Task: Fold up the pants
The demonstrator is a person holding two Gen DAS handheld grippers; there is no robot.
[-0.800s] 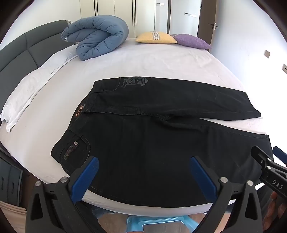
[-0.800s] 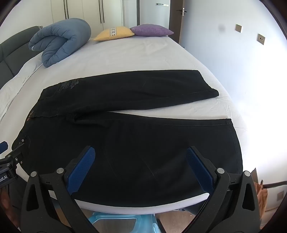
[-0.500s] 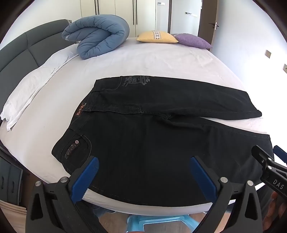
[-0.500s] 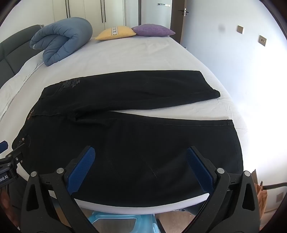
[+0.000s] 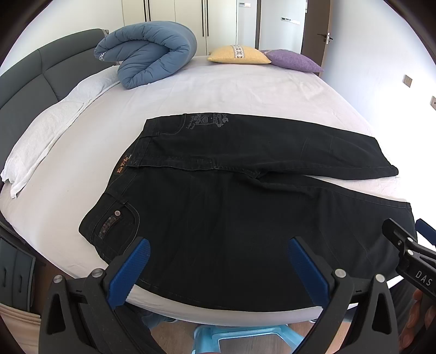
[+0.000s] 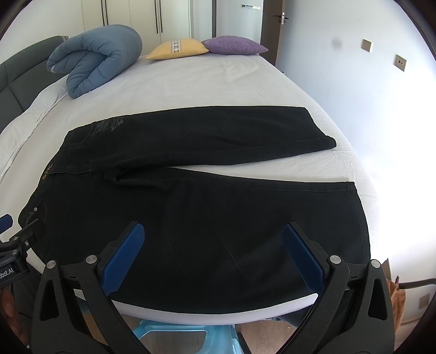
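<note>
Your black pants (image 5: 245, 212) lie flat on the white bed (image 5: 245, 89), frame centre; blue duvet (image 5: 147, 57) upper left. Both hand-held grippers, left (image 5: 218, 261) and right (image 6: 212, 250), are released.

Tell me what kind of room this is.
Most likely a bedroom. A wide bed with a padded grey headboard fills the view, a rolled blue duvet and two cushions lie on it, and tall wardrobe doors stand behind.
</note>
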